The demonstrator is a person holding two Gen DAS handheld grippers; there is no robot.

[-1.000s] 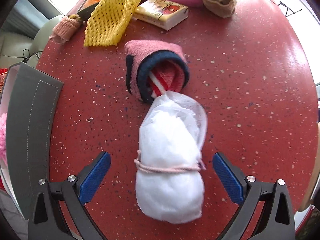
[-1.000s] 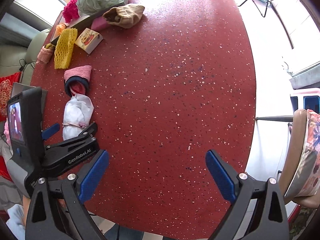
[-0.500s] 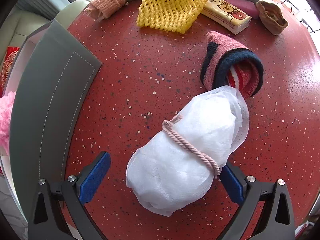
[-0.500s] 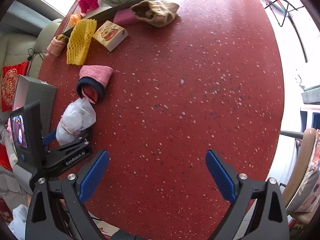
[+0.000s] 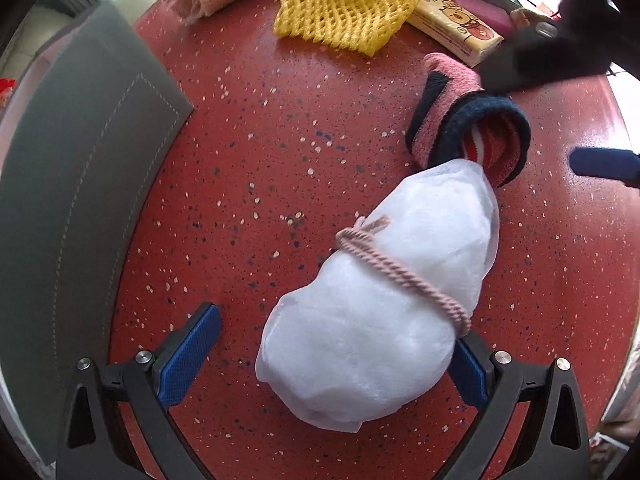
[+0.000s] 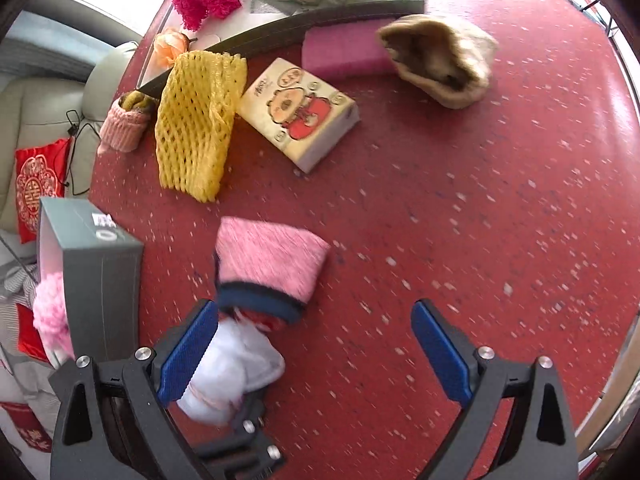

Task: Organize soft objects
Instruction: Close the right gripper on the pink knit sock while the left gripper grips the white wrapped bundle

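A white gauze bundle (image 5: 380, 312) tied with a pink cord lies on the red table (image 5: 280, 140). My left gripper (image 5: 326, 364) stands open astride its near end, and the right pad (image 5: 466, 372) touches it. The bundle's far tip rests against a rolled pink and navy towel (image 5: 452, 120). In the right wrist view my right gripper (image 6: 314, 354) is open, just short of that towel roll (image 6: 268, 264). The white bundle (image 6: 228, 372) lies beside its left pad (image 6: 188, 352). Its blue pad (image 5: 604, 164) shows in the left wrist view.
A grey box (image 6: 96, 280) with a pink pompom (image 6: 52, 312) stands at the left. Farther back lie a yellow mesh sleeve (image 6: 196, 124), a tissue pack (image 6: 300, 112), a pink sponge (image 6: 340, 52), a tan pouch (image 6: 440, 60) and a small knit roll (image 6: 124, 120).
My right gripper has swept left and forward to the towel roll and now shows in the left wrist view. The left gripper has shifted a little but still straddles the bundle.
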